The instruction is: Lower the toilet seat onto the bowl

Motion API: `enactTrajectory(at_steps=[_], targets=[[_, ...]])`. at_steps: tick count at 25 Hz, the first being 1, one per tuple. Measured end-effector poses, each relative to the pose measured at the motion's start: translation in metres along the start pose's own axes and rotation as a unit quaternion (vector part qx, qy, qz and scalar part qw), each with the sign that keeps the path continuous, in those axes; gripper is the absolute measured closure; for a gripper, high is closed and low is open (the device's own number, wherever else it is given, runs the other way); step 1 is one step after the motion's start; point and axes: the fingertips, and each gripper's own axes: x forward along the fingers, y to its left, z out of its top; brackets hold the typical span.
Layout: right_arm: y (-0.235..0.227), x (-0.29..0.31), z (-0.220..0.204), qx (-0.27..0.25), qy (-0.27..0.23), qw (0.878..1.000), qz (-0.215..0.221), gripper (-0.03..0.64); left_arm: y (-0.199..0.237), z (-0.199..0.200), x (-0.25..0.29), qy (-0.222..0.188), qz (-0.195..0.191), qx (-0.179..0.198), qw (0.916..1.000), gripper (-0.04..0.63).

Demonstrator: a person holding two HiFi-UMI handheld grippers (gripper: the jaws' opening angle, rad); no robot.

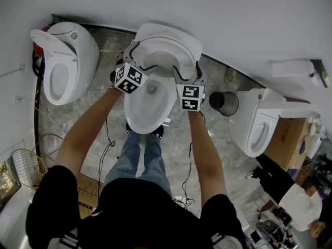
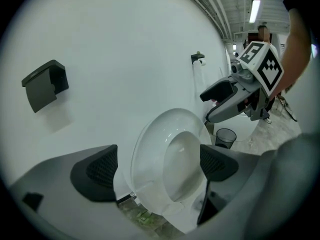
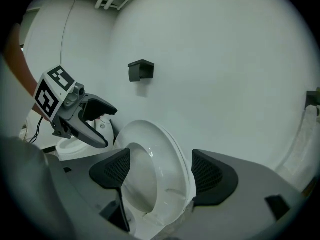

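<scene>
The white toilet seat (image 1: 167, 46) stands raised against the wall above the open bowl (image 1: 148, 105) of the middle toilet. My left gripper (image 1: 140, 56) is at the seat's left edge and my right gripper (image 1: 187, 70) at its right edge. In the left gripper view the seat (image 2: 150, 144) shows upright between the wide-apart pads (image 2: 97, 171) of the left gripper (image 2: 157, 166), with the right gripper (image 2: 227, 101) beyond. In the right gripper view the right gripper (image 3: 160, 171) stands open around the seat (image 3: 172, 159); the left gripper (image 3: 92, 119) hangs open further back.
A second toilet (image 1: 65, 61) stands to the left and a third (image 1: 259, 123) to the right. A black wire bin (image 1: 224, 104) sits on the marble floor between the middle and right toilets. A cardboard box (image 1: 288, 136) and another person (image 1: 290, 191) are at the right. Cables trail over the floor.
</scene>
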Motion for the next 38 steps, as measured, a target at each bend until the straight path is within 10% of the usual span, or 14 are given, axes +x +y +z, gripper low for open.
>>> enactTrajectory(at_steps=[38], targets=[[-0.009,0.064,0.001,-0.134,0.059,0.989,0.015,0.394,0.03,-0.002,0.057,0.059,-0.026,0.063,0.996,0.434]])
